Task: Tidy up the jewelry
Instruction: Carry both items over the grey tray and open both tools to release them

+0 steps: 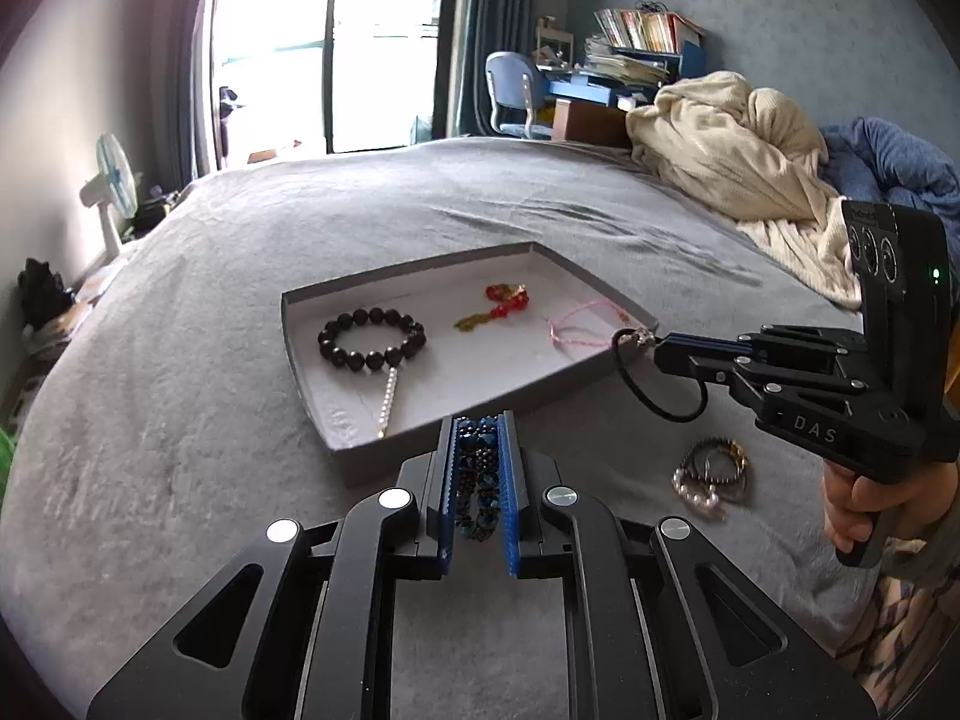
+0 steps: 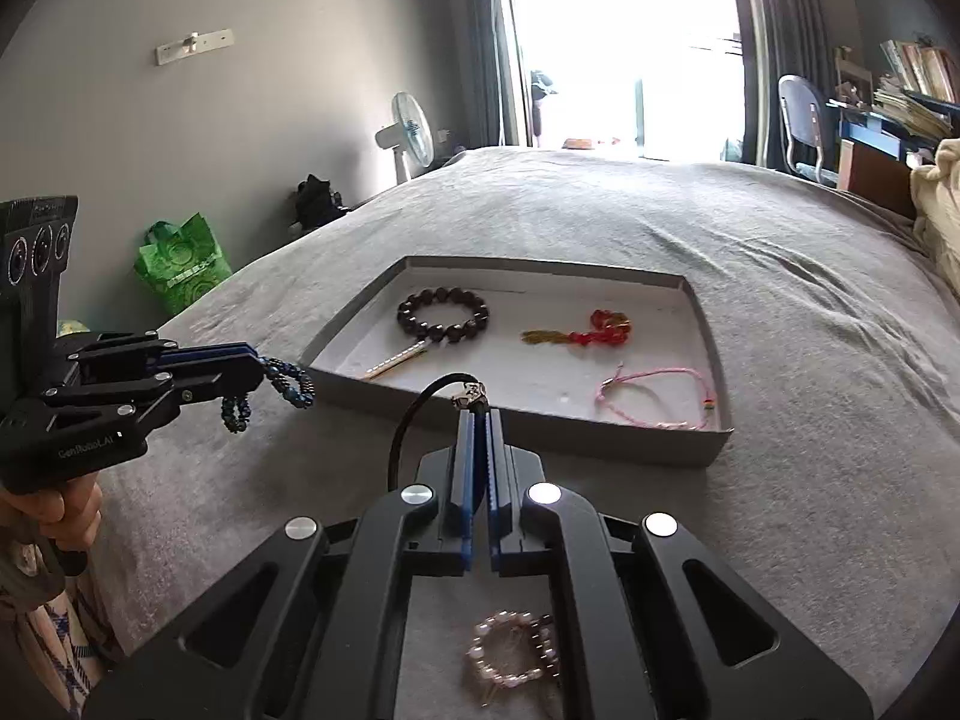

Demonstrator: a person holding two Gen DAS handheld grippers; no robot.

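A shallow grey tray (image 1: pixel 312 354) (image 2: pixel 717 354) lies on the bed. In it lie a dark bead bracelet (image 1: pixel 371 339) (image 2: pixel 443 315), a red and gold charm (image 1: pixel 501 305) (image 2: pixel 591 329) and a pink cord bracelet (image 1: pixel 579 324) (image 2: pixel 657 396). My left gripper (image 1: pixel 478 423) (image 2: pixel 261 369) is shut on a blue bead bracelet (image 1: pixel 477 480) (image 2: pixel 288 387), just short of the tray's near edge. My right gripper (image 2: pixel 478 411) (image 1: pixel 657 348) is shut on a black cord bracelet (image 2: pixel 414 414) (image 1: pixel 657 390) with a silver clasp, held at the tray's near rim.
A pearl and dark bead bracelet pile (image 1: pixel 711 474) (image 2: pixel 513 651) lies on the grey bed cover (image 1: pixel 180 420) near the right gripper. Cream and blue blankets (image 1: pixel 738 150) are heaped at the far right. A fan (image 2: pixel 408 135) and a green bag (image 2: pixel 180 267) stand beside the bed.
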